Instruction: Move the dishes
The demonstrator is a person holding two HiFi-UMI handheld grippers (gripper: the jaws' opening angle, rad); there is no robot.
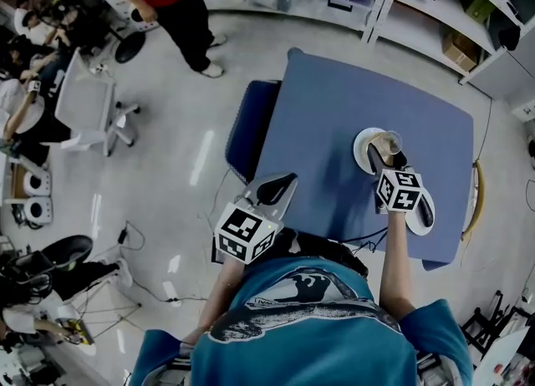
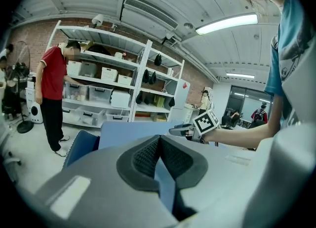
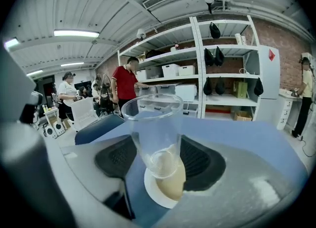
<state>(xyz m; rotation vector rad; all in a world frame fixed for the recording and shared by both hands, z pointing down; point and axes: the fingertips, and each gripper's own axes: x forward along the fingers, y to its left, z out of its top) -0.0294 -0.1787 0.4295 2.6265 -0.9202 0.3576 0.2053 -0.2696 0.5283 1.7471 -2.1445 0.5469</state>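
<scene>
Right tool [image 3: 157,148] clamped on clear, smooth glass tumbler [image 3: 150,123], empty, tilted, ribbed dark pads [image 3: 200,160] on both sides. Tumbler base over round white plate [image 3: 153,192] with cream centre, contact unclear, on blue tabletop [image 3: 237,138]. Left tool [image 2: 159,143] pinched closed, nothing gripped. Head view alone: left tool at tabletop's near-left edge.

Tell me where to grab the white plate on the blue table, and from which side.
Pinch its thin rim on the open left edge, jaws coming in low and nearly level: the plate lies flat on the table, and the right gripper holds the glass over its right half.
</scene>
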